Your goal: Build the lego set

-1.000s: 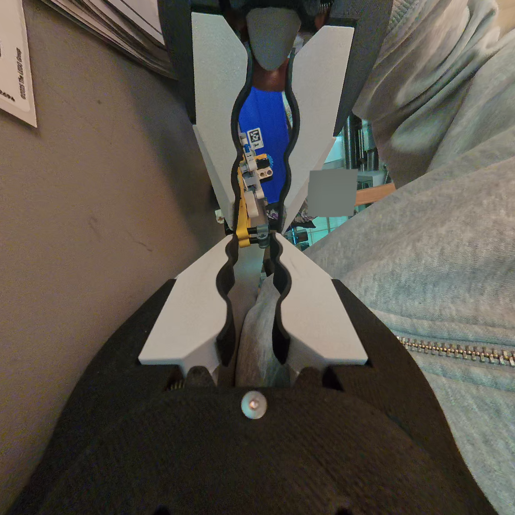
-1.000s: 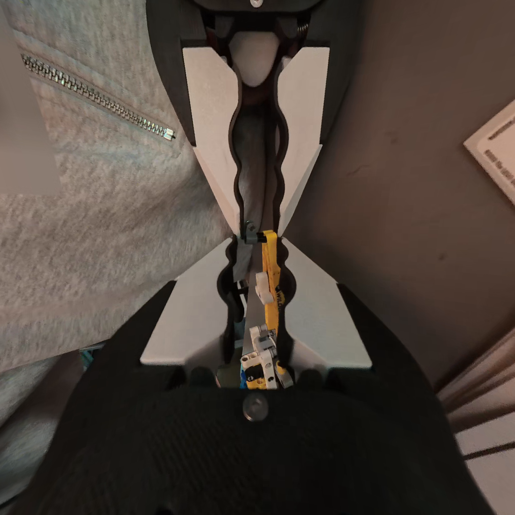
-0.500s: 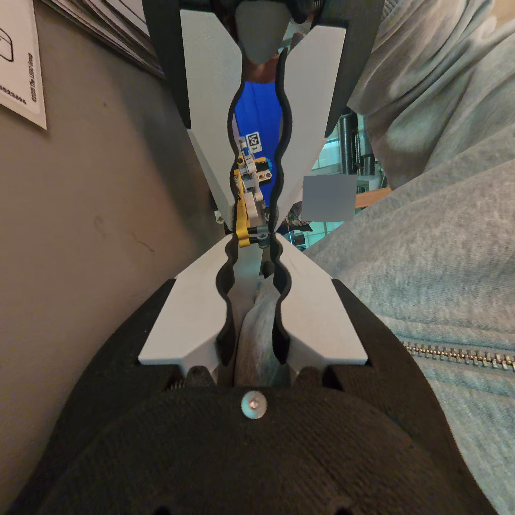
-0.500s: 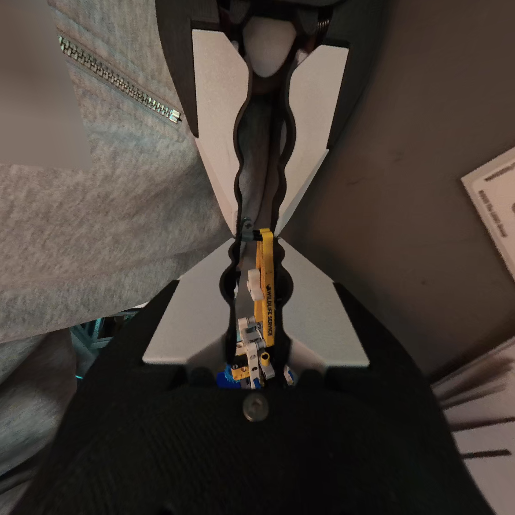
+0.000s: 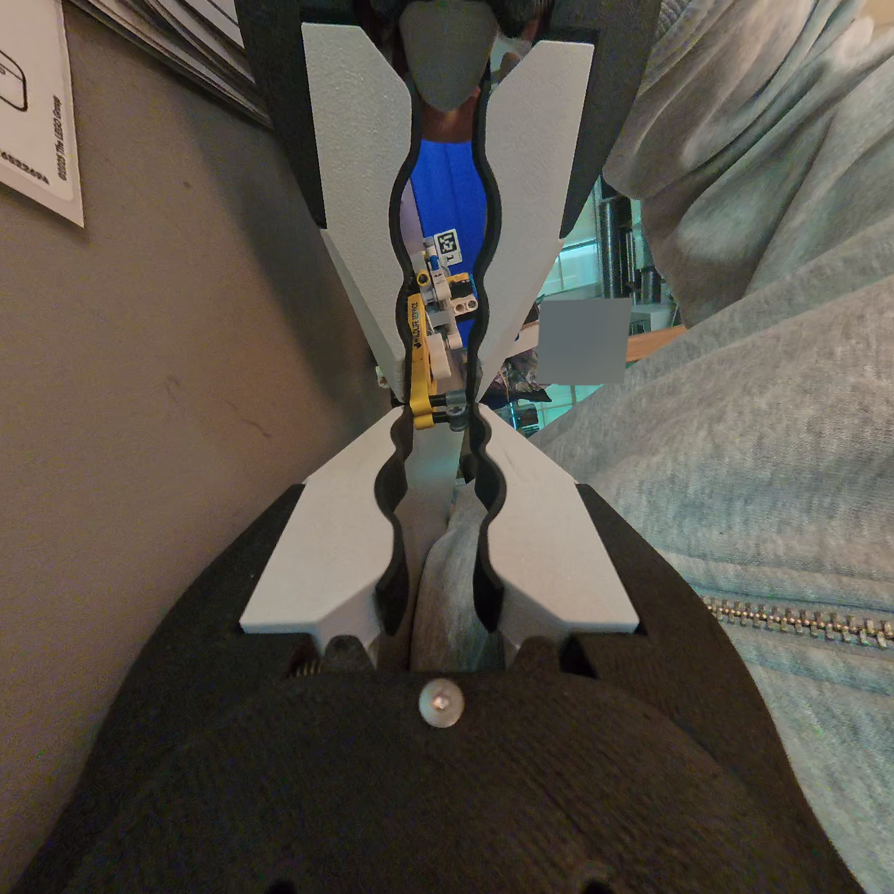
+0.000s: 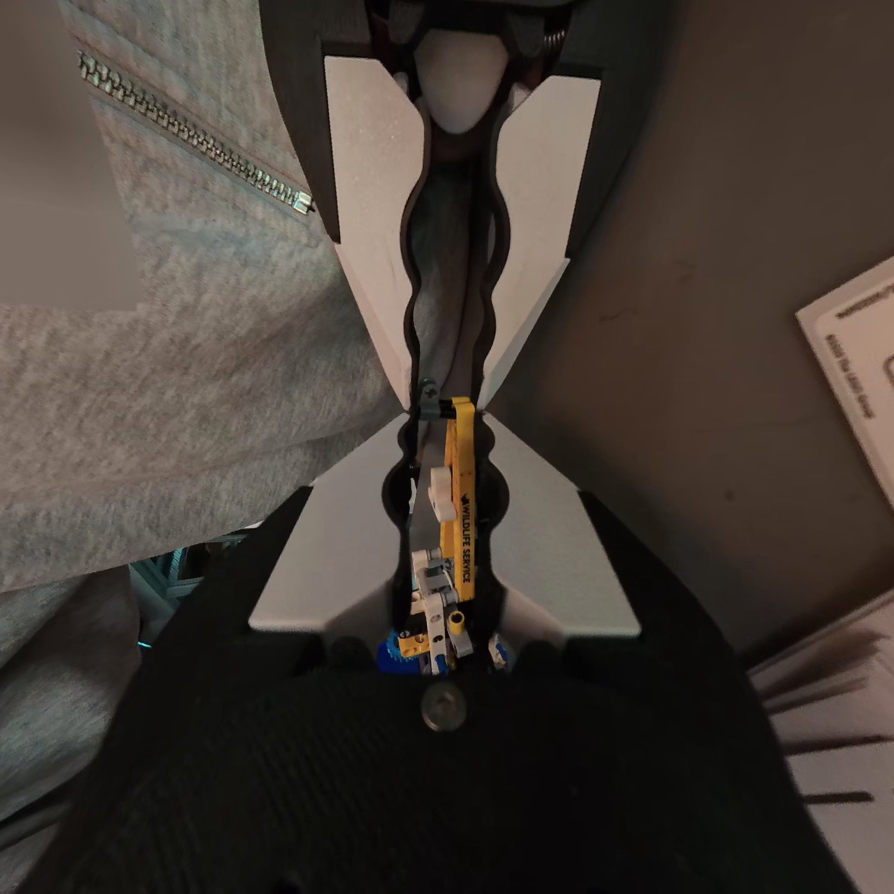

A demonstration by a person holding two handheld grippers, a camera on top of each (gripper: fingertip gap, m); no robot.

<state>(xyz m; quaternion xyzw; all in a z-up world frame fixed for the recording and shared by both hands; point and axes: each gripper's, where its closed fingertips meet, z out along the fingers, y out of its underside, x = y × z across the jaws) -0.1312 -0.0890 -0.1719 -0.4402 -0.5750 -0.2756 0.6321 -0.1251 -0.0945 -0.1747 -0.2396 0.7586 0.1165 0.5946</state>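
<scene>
A small lego assembly with a long yellow beam, white and grey parts and a blue gear lies lengthwise between my right gripper's fingers, which are shut on it. Both grippers meet tip to tip above the table. In the left wrist view the assembly sits inside the far right gripper. My left gripper is closed narrowly on the beam's end, where a small grey connector sits on black pins. The connector shows at the left gripper's tips in the right wrist view.
A dark grey table lies below. A white printed sheet and a stack of booklets lie on it, also in the right wrist view. A person's grey zip hoodie is close beside both grippers. The tips of both grippers are at nearly the same place.
The grippers have stayed tip to tip. The right gripper and the assembly have turned a little, so the beam's printed side shows more. The left gripper's hold looks unchanged.
</scene>
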